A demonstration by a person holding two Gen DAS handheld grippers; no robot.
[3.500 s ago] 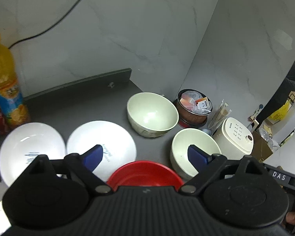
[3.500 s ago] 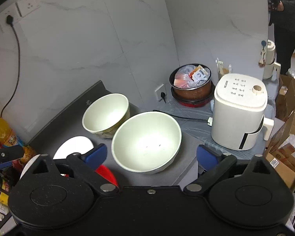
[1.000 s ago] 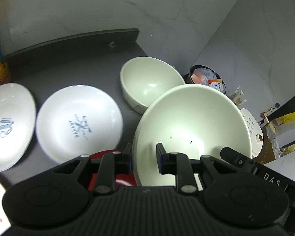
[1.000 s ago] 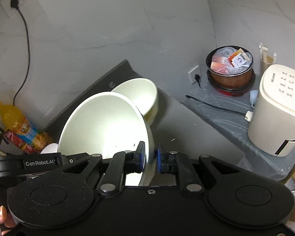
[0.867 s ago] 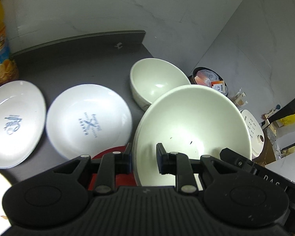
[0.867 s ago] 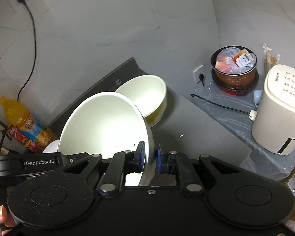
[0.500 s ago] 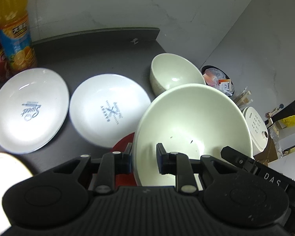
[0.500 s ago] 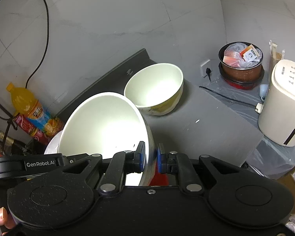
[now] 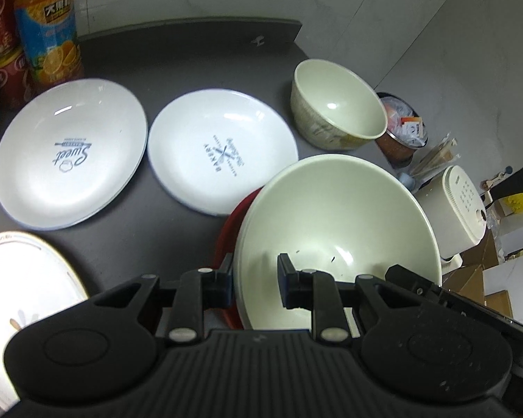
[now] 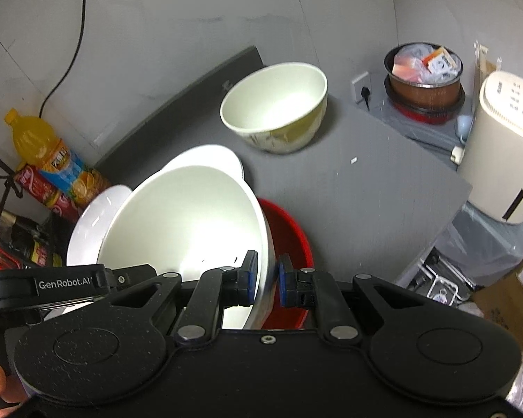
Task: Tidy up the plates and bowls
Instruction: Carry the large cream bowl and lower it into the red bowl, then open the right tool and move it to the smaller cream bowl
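Both grippers hold one large cream bowl (image 9: 338, 223) by opposite sides of its rim, above the dark counter. My left gripper (image 9: 254, 278) is shut on its near rim. My right gripper (image 10: 265, 275) is shut on the rim of the same bowl (image 10: 188, 223). A red bowl (image 9: 226, 244) sits under it; the right wrist view shows it too (image 10: 289, 237). A second cream bowl (image 9: 334, 104) stands upright near the back right corner (image 10: 279, 104). Two white plates (image 9: 223, 149) (image 9: 69, 153) lie side by side to the left.
A patterned plate (image 9: 21, 278) lies at the front left. An orange juice bottle (image 9: 48, 28) and red cans (image 9: 0, 35) stand at the back left. A white appliance (image 10: 505, 153) and a pot of packets (image 10: 425, 76) sit beyond the counter's right edge.
Both grippers closed on the large cream bowl and lifted it. They have since carried it back and left, so the second bowl looks farther away and more plates show.
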